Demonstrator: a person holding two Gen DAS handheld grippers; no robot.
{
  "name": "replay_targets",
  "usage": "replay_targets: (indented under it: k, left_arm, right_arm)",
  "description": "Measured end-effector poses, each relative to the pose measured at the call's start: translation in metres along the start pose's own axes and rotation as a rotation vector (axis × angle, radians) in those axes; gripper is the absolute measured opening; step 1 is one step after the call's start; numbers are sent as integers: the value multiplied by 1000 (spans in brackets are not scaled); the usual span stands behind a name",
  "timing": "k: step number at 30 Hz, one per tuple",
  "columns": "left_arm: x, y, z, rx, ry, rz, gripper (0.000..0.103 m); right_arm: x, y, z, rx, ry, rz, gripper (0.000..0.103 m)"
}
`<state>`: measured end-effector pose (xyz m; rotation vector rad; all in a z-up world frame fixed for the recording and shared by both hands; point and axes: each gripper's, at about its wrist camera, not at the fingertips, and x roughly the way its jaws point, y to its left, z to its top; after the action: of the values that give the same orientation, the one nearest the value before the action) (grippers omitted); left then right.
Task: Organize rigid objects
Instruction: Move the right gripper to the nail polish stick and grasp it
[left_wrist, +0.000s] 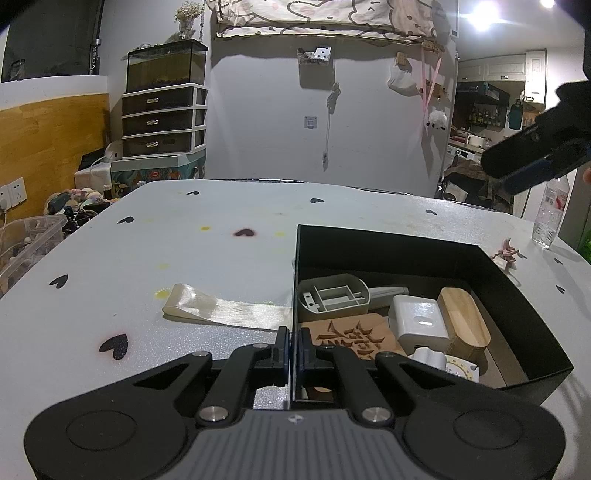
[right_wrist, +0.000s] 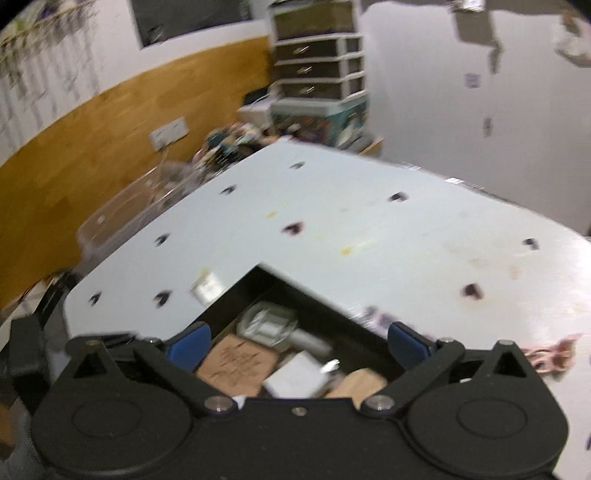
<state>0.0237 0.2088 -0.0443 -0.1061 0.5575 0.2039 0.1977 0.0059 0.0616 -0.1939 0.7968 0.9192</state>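
Box, black and open-topped, on a white heart-dotted table, its near left wall pinched between the closed jaws of the left gripper. Just ahead and right of those fingers, inside: carved wooden plaque, grey scoop, white charger block, oval wooden brush. Left of the fingers, a folded pale ribbon. Right gripper spread wide and empty, poised over the box contents, blurred.
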Motion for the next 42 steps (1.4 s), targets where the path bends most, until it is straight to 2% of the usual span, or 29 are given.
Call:
replay_targets:
  k: [7, 12, 17, 19, 22, 28, 33, 36, 42]
  left_arm:
    - [0, 0, 0, -1, 0, 0, 4]
    - [0, 0, 0, 0, 0, 0, 4]
    - [0, 0, 0, 1, 1, 0, 4]
    - [0, 0, 0, 0, 1, 0, 4]
    - [0, 0, 0, 0, 1, 0, 4]
    - [1, 0, -1, 4, 1, 2, 4]
    - [2, 0, -3, 6, 2, 3, 4]
    - [2, 0, -2, 8, 2, 5, 4]
    - [3, 0, -1, 9, 10, 10, 4]
  right_arm:
    - [-9, -50, -3, 128, -69, -132, 103]
    - [-2, -89, -15, 246, -73, -234, 103]
    - [4, -130, -35, 376, -98, -251, 103]
    - [7, -144, -44, 389, -112, -256, 103]
    - [13, -157, -54, 355, -121, -273, 103]
    - [27, -171, -73, 308, -51, -165, 102]
    - [50, -165, -86, 127, 12, -203, 101]
    - [61, -166, -89, 23, 11, -233, 101]
    - [69, -179, -83, -60, -28, -227, 103]
